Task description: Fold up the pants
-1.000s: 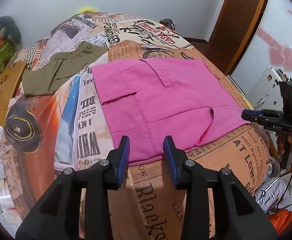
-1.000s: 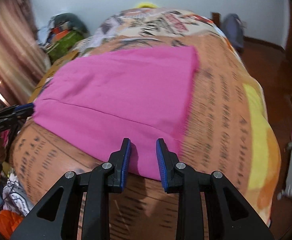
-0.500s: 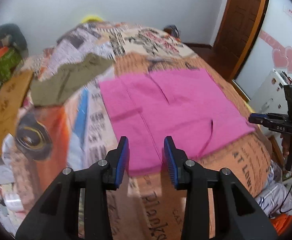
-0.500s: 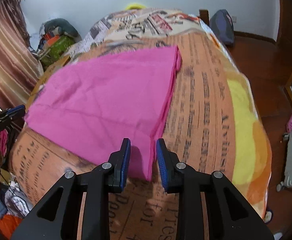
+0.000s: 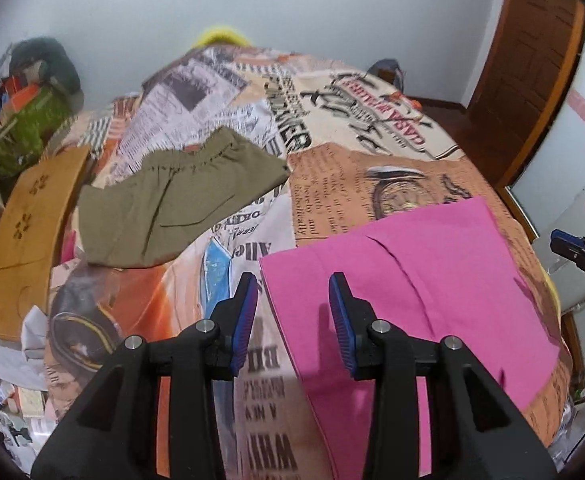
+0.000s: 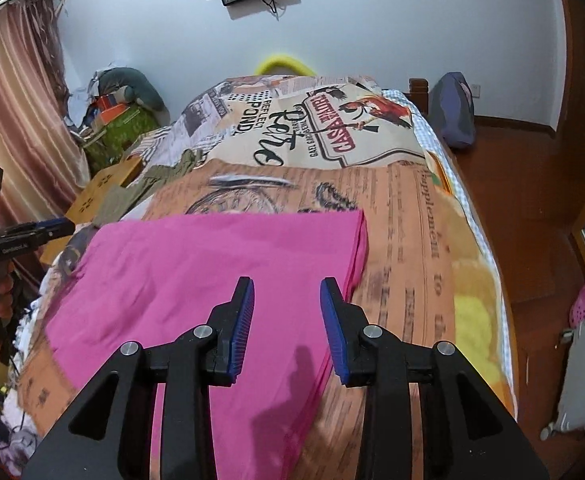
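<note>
Olive-green elastic-waist shorts (image 5: 180, 204) and a tan wooden board (image 5: 32, 236) lie left of the folded magenta cloth pants (image 6: 212, 272), flat on the newspaper-print bedspread (image 6: 412, 240). Left gripper (image 5: 293, 312) — parted, empty, over the pants' left edge. Right gripper (image 6: 287, 312) — jaws just opening, empty, above the right edge.

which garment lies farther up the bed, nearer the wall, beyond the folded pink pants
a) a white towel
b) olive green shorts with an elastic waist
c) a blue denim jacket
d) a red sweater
b: in the left wrist view the olive green shorts lie flat on the printed bedspread, up and to the left of the pink pants, apart from them.
</note>
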{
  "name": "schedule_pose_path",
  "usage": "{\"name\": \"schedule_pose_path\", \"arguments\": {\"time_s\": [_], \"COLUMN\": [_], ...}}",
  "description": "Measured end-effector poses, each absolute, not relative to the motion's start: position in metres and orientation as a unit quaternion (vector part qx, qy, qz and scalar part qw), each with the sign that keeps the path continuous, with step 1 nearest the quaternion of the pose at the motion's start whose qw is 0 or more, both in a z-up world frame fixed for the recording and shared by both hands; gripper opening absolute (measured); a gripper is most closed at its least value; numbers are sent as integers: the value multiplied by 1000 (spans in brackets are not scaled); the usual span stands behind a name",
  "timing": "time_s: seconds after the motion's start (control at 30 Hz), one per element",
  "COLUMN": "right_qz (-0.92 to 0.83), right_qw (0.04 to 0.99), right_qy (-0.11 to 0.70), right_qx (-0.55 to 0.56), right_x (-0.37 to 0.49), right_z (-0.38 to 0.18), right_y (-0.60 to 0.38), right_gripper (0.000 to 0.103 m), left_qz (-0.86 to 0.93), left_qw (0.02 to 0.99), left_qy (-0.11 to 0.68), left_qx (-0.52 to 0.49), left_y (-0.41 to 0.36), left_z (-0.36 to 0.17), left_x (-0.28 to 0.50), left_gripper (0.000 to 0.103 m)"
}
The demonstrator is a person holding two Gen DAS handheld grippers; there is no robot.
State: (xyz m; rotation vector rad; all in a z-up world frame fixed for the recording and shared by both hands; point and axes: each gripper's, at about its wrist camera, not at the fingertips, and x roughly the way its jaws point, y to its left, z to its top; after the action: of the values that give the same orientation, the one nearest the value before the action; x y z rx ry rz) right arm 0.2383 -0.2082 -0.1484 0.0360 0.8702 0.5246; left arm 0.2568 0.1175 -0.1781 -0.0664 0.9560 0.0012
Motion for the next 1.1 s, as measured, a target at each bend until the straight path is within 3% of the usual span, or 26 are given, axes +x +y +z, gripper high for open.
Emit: {"name": "schedule_pose_path", "arguments": {"time_s": [0.5,0.77,0.9,1.0,1.1], "right_qz": [221,207,218,225,224], "right_qw": [864,860,861,861,861], "right_qy": [453,466,458,457,456], "right_qx": [8,24,30,12,-2], "right_x": [313,339,339,339,340], "right_z": [-195,-219,-221,-221,-223], "right_y": [-207,-205,-201,-194,-191], "right_gripper": [34,35,35,8,7], "left_qz": [-9,-7,-7,1,9], "left_qw": [856,860,864,870,877], "left_qy": [512,504,498,490,480], "left_qx": [-66,-78,-72,-55,-36], "left_y": [128,130,126,121,115], "left_z": [-237,-239,-237,-235,-232], "left_x": [311,308,306,305,302], "left_gripper": [37,37,31,21,16]}}
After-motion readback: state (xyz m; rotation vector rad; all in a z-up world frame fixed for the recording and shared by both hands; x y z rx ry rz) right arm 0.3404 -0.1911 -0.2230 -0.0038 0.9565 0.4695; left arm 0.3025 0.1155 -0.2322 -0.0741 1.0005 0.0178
